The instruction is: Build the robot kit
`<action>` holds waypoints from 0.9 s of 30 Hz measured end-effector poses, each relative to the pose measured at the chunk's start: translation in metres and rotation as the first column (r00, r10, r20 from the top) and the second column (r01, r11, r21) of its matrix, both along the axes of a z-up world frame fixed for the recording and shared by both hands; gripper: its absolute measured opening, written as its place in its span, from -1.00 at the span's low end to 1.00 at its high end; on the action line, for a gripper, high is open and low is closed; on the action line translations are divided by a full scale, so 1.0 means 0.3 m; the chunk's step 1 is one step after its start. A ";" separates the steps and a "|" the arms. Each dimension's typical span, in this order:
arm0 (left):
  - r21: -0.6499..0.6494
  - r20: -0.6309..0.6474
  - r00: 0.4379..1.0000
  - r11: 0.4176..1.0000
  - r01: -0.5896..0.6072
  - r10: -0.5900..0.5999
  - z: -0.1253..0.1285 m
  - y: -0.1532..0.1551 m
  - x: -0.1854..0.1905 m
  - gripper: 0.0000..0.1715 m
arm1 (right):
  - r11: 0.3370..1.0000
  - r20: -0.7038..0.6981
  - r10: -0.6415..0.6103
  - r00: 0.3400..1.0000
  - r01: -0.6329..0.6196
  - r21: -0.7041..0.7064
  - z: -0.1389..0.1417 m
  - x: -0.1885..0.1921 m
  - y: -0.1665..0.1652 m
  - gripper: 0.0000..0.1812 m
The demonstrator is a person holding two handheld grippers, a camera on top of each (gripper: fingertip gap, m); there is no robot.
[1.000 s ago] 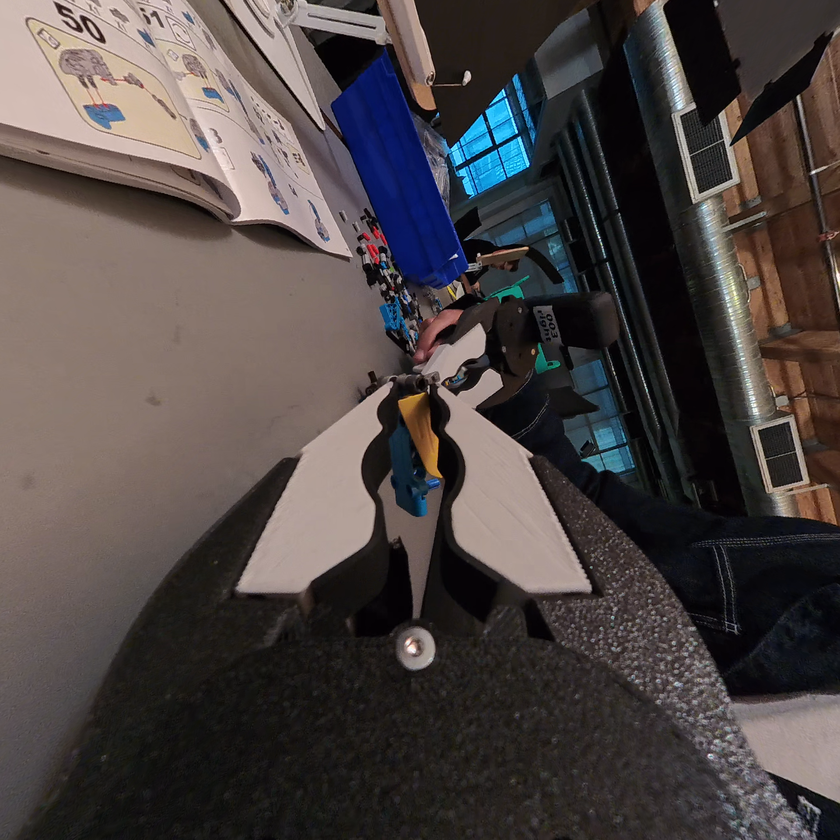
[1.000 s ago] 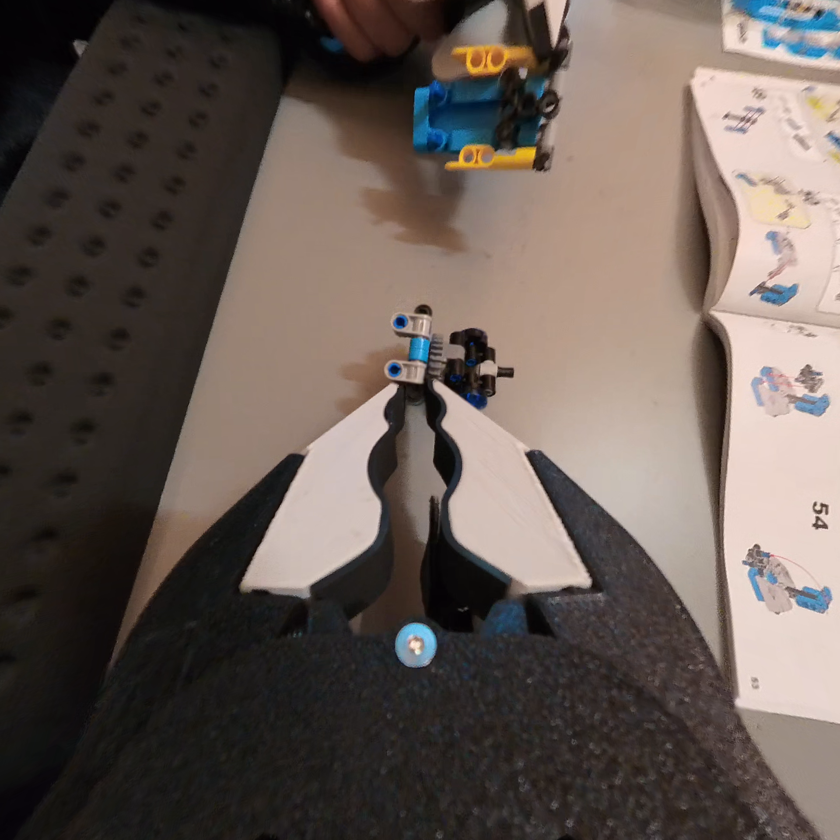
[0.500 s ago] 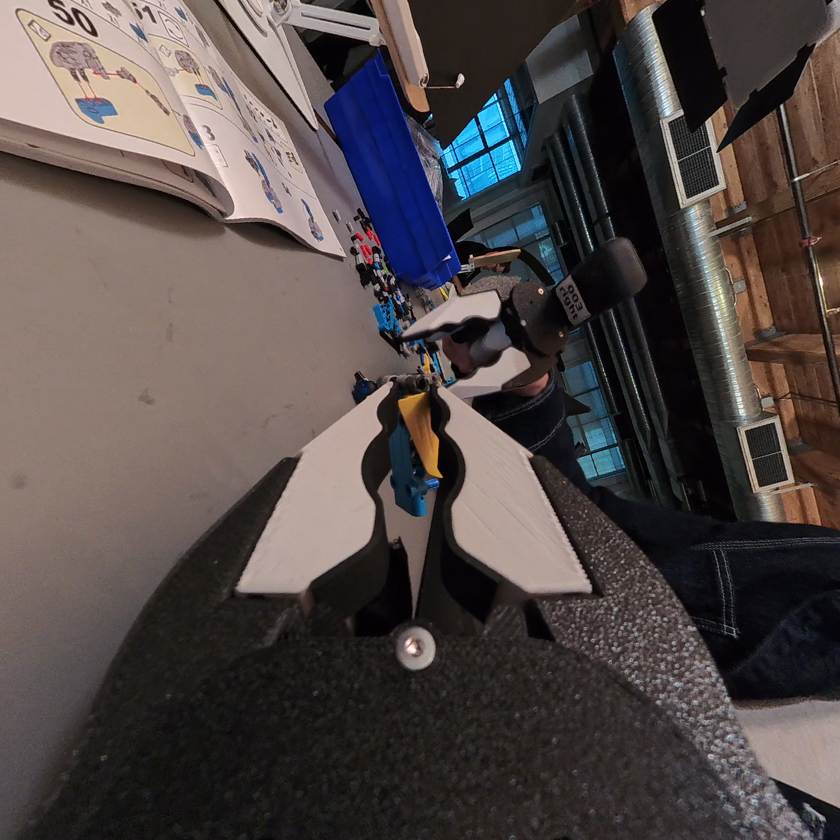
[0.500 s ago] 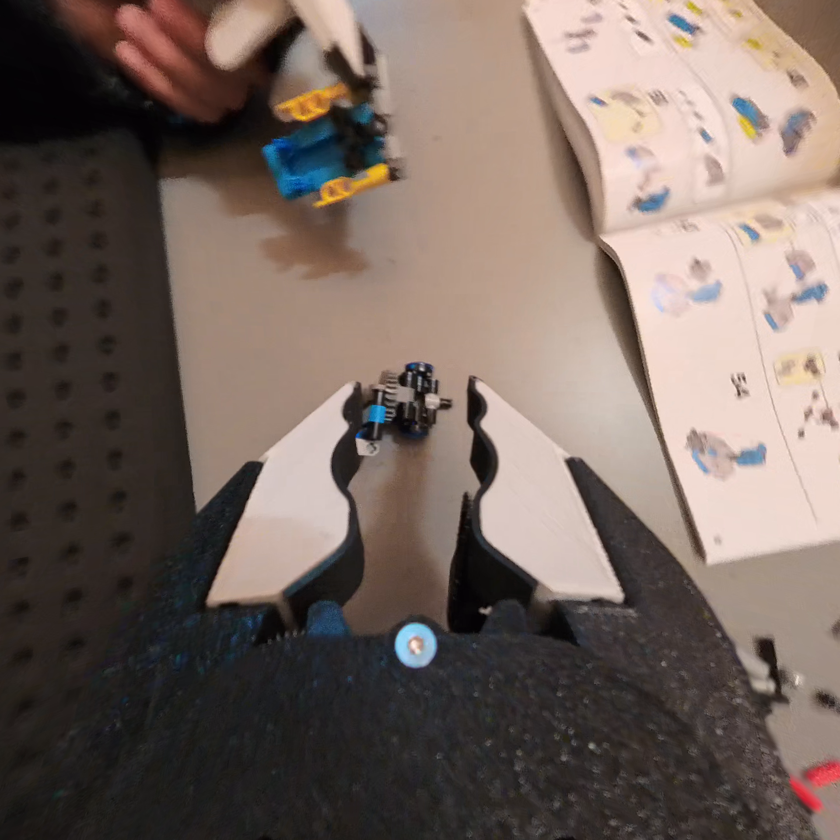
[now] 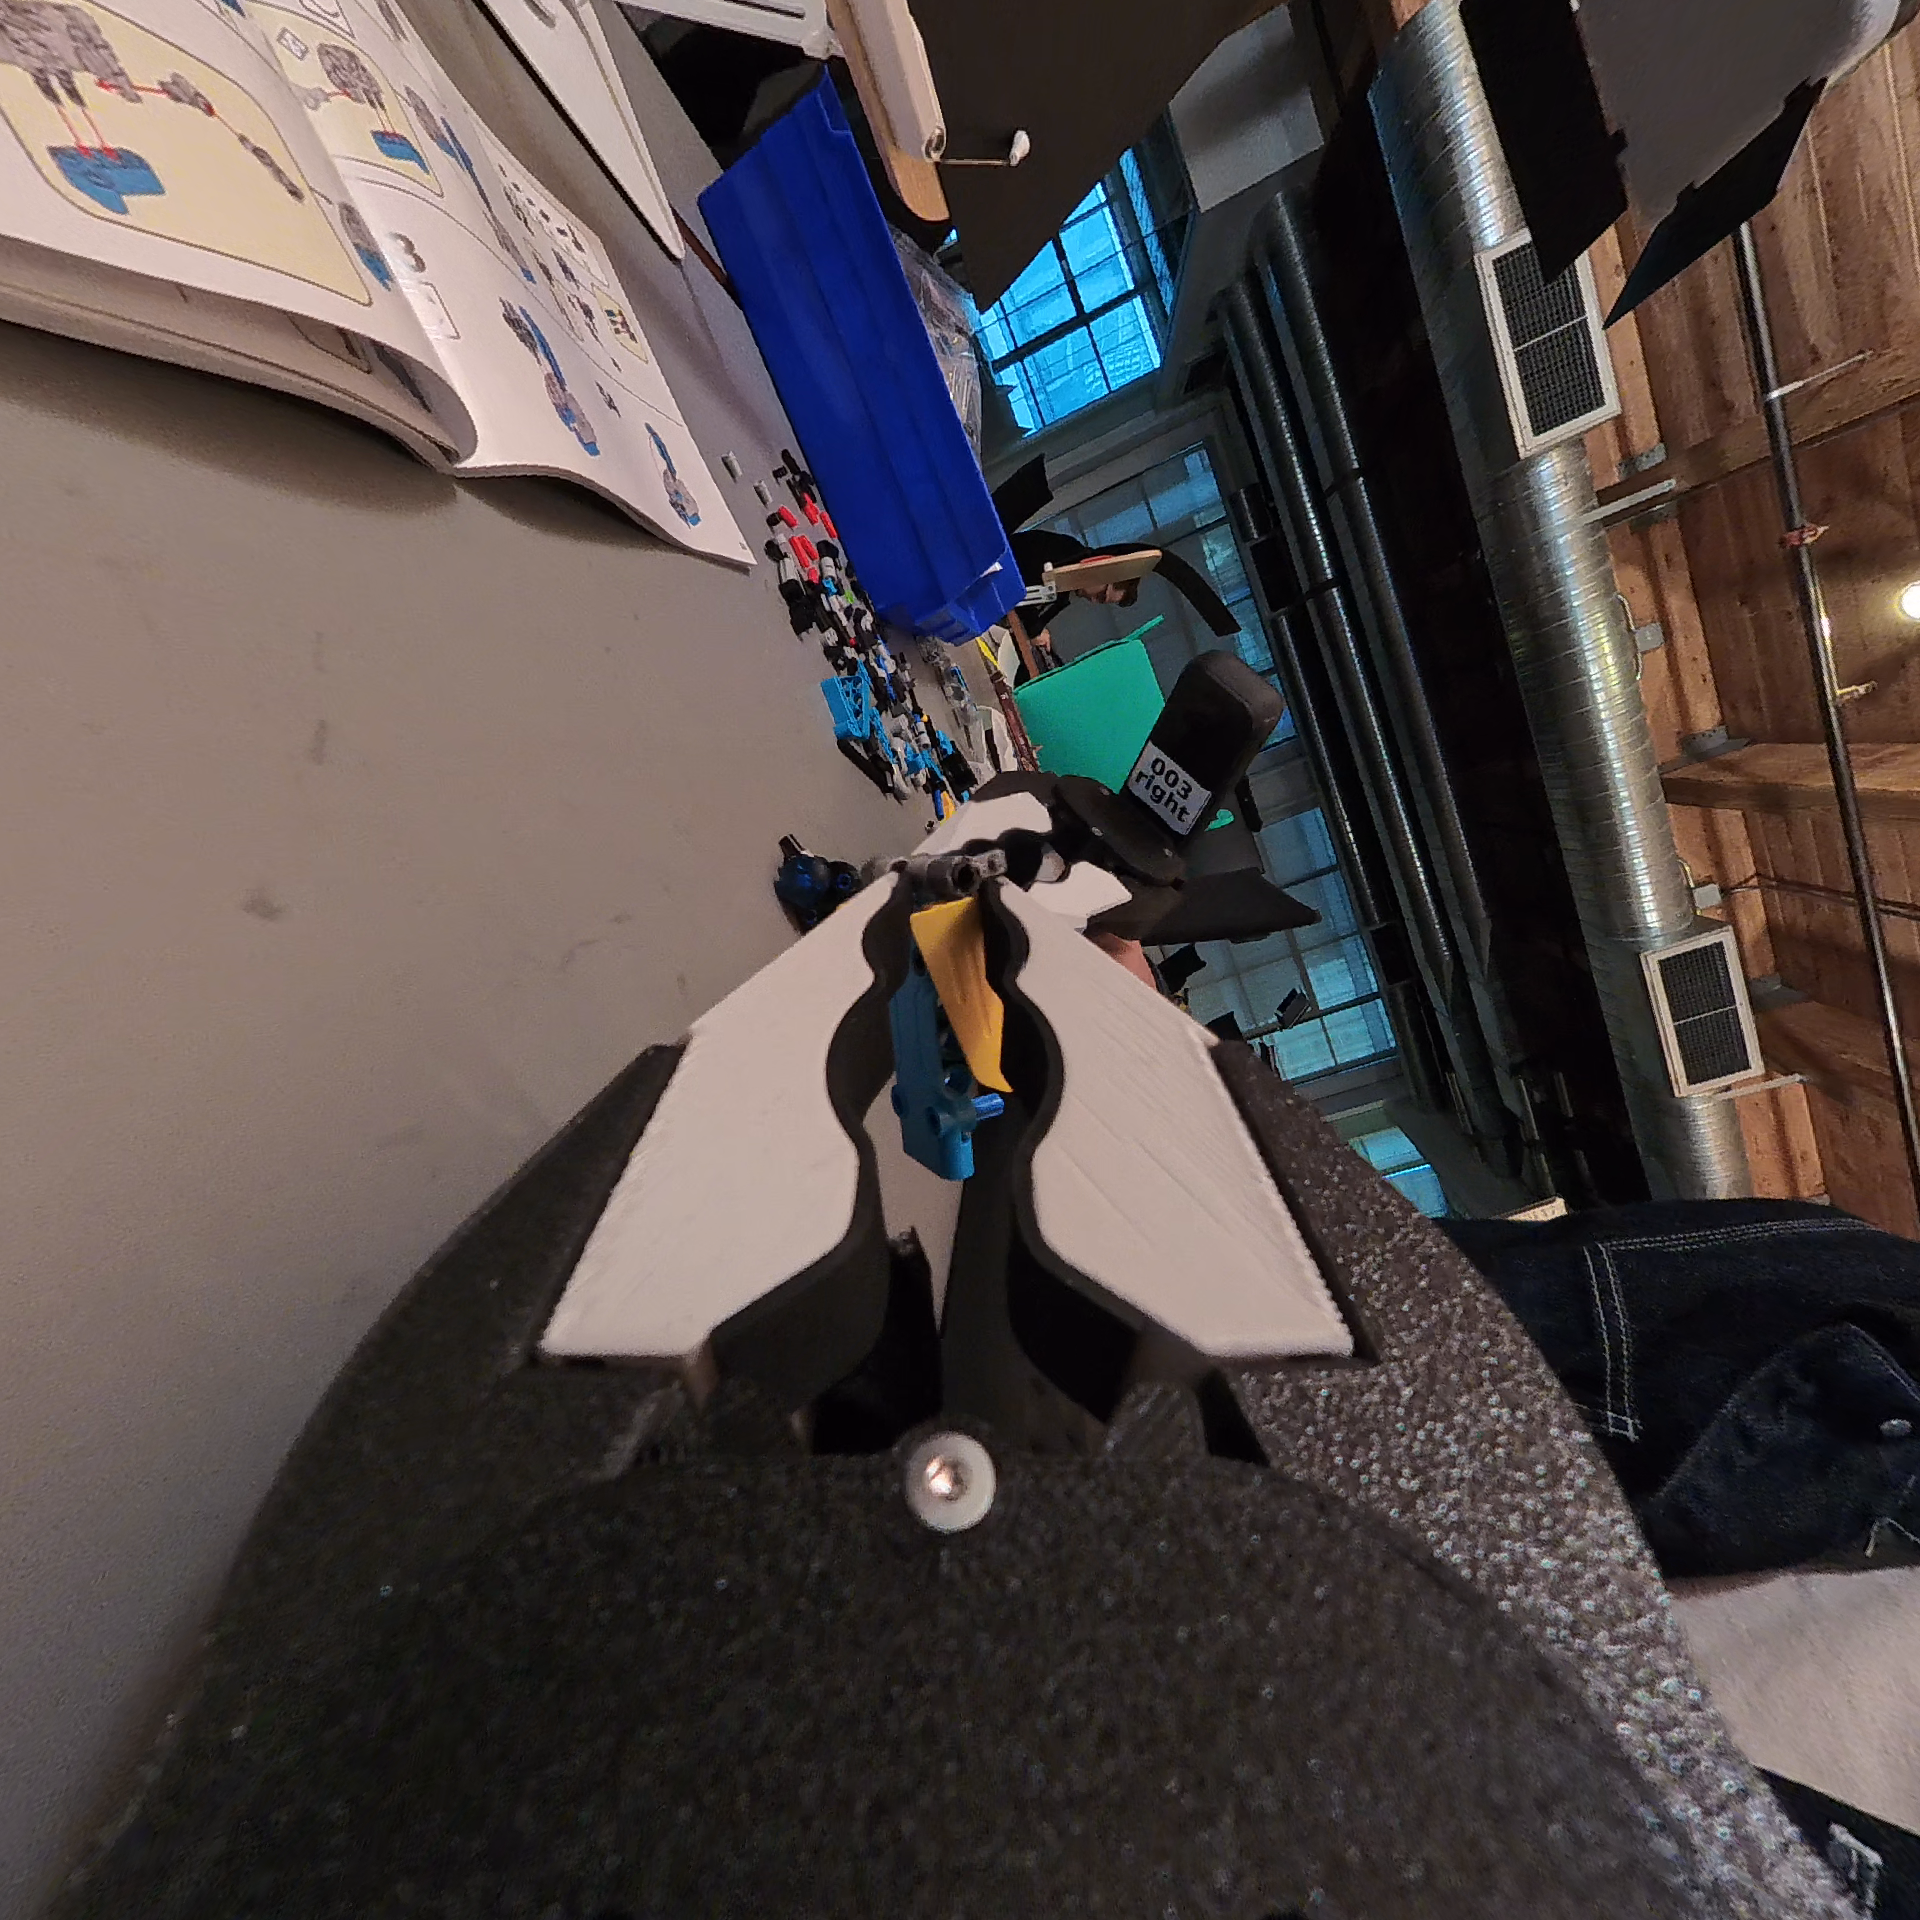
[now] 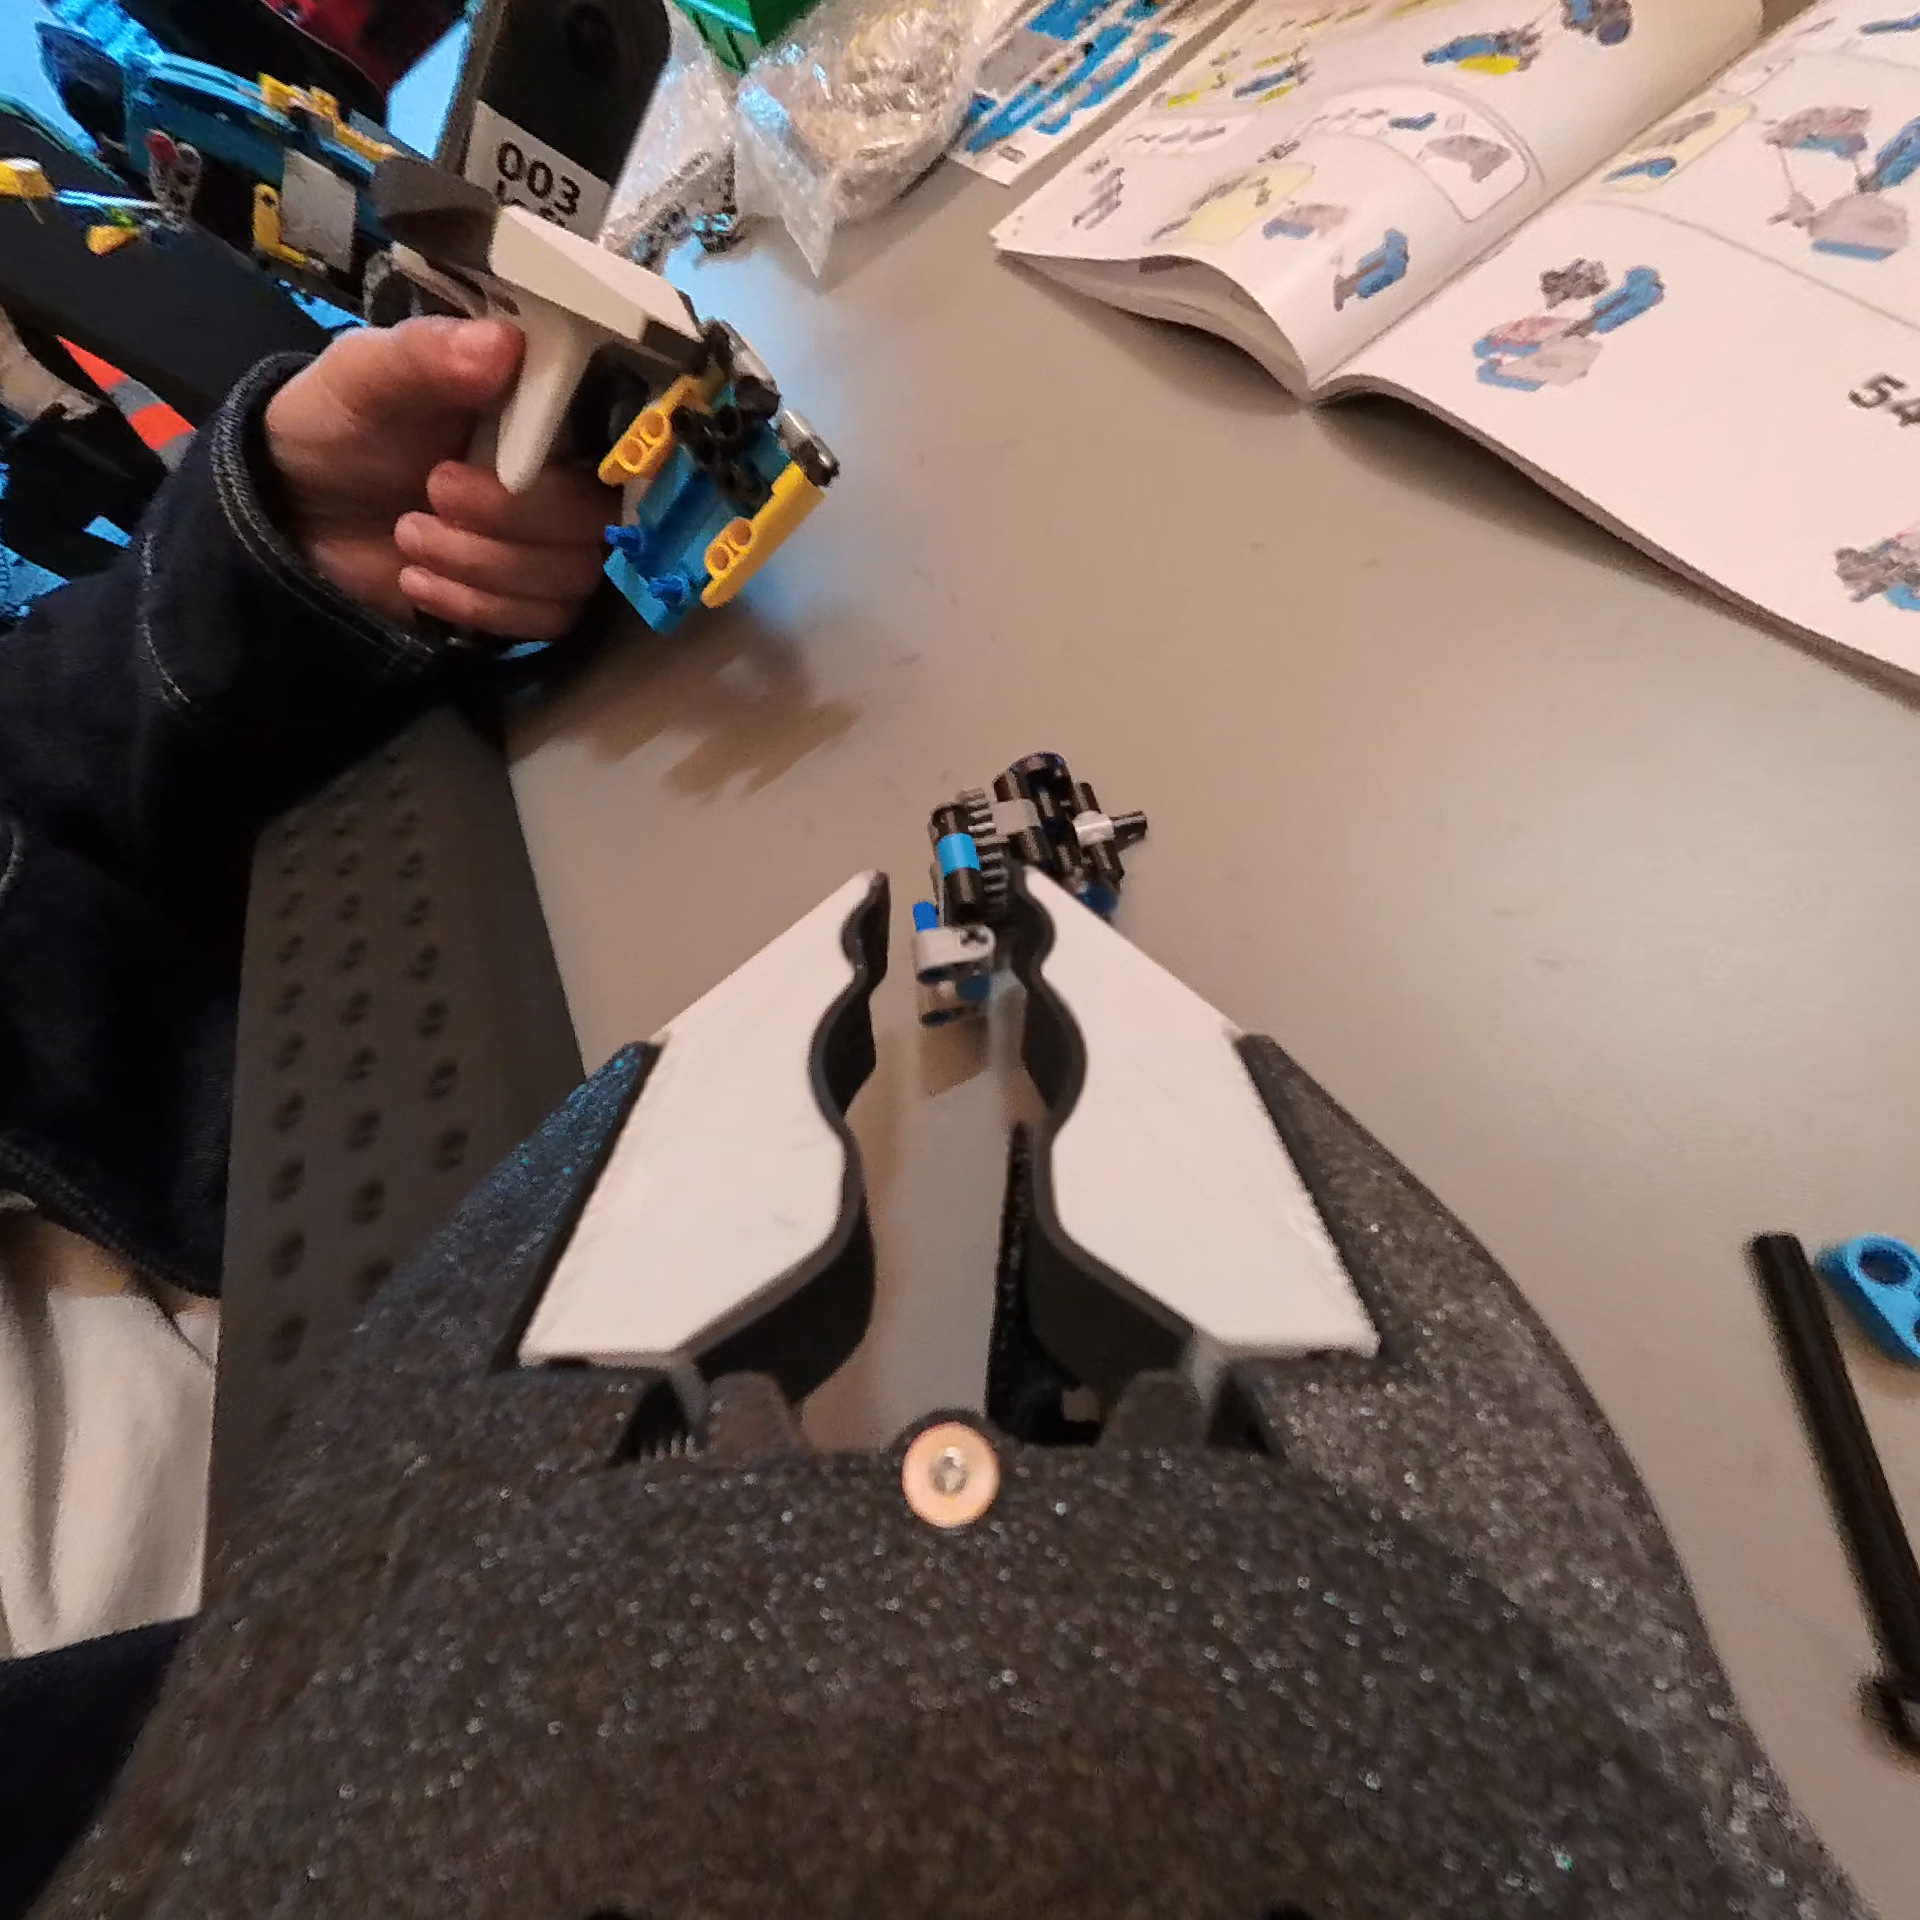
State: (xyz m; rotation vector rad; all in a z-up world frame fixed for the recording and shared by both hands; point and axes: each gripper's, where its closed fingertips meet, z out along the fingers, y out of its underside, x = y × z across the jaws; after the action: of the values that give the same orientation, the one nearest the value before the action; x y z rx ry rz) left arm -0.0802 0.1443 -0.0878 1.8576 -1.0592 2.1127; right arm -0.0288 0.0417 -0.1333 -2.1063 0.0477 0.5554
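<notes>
My left gripper (image 5: 940, 883) is shut on a blue-and-yellow brick assembly (image 5: 951, 1039), held just above the grey table (image 5: 312, 831). The right wrist view shows this gripper (image 6: 717, 416) in a hand (image 6: 416, 488), with the assembly (image 6: 707, 509) in its jaws. My right gripper (image 6: 951, 894) is open, low over the table. A small black, grey and blue gear assembly (image 6: 1013, 842) lies at its tips. The assembly's grey connector (image 6: 951, 956) sits between the fingers. The right fingertip (image 6: 1034, 894) is against the gear, and the left fingertip stands apart from it.
An open instruction booklet (image 6: 1558, 260) lies at the far right and shows in the left wrist view (image 5: 312, 260). A black axle (image 6: 1829, 1455) and a small blue piece (image 6: 1881, 1278) lie right of my right gripper. A blue bin (image 5: 862, 364) and several loose pieces (image 5: 862, 675) lie beyond. One gripper's finger ends stand about 12 centimeters off the other's. To the small blue piece (image 6: 1881, 1278): right tips about 12 centimeters, left tips about 25 centimeters.
My right gripper let go of the small gear assembly, opened wide, swung round, and has now narrowed around it. My left gripper kept its hold on the blue-and-yellow assembly.
</notes>
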 end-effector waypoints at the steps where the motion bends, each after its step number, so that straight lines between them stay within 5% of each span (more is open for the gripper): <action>1: 0.007 -0.002 1.000 1.000 0.001 -0.001 -0.001 -0.003 0.001 -0.85 | 1.000 -0.008 0.004 1.000 -0.004 0.017 0.006 -0.006 0.007 -0.79; 6: 0.042 -0.011 0.999 0.998 0.041 -0.041 -0.010 -0.047 0.003 -0.86 | 0.999 0.057 0.005 0.998 -0.007 0.036 0.008 -0.013 0.032 -0.92; 10: 0.218 0.040 0.999 0.976 0.027 -0.037 0.011 -0.078 0.008 -0.86 | 0.998 0.215 0.007 0.977 -0.021 0.065 0.084 -0.029 0.059 -0.93; 14: 0.363 0.075 0.997 0.932 -0.011 -0.017 0.021 -0.086 0.013 -0.86 | 0.995 0.630 0.061 0.774 -0.098 0.024 0.196 -0.119 0.131 -0.93; 18: 0.384 0.072 0.997 0.923 0.000 -0.030 0.018 -0.101 0.011 -0.87 | 0.992 0.804 0.087 0.588 -0.121 -0.019 0.214 -0.166 0.191 -0.93; 24: 0.502 0.054 0.998 0.865 -0.006 -0.025 -0.007 -0.107 0.015 -0.87 | 0.991 0.864 0.125 0.488 -0.109 -0.082 0.181 -0.156 0.205 -0.93; 27: 0.522 0.062 0.998 0.853 -0.008 -0.028 -0.004 -0.112 0.015 -0.86 | 0.988 0.860 0.144 0.489 -0.120 -0.097 0.171 -0.159 0.200 -0.93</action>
State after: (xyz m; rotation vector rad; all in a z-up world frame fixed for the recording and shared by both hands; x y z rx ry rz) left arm -0.0757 0.1108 -0.0889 1.9821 -1.8053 2.0291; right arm -0.0766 0.1018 -0.0819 -2.1925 -0.7081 -0.5053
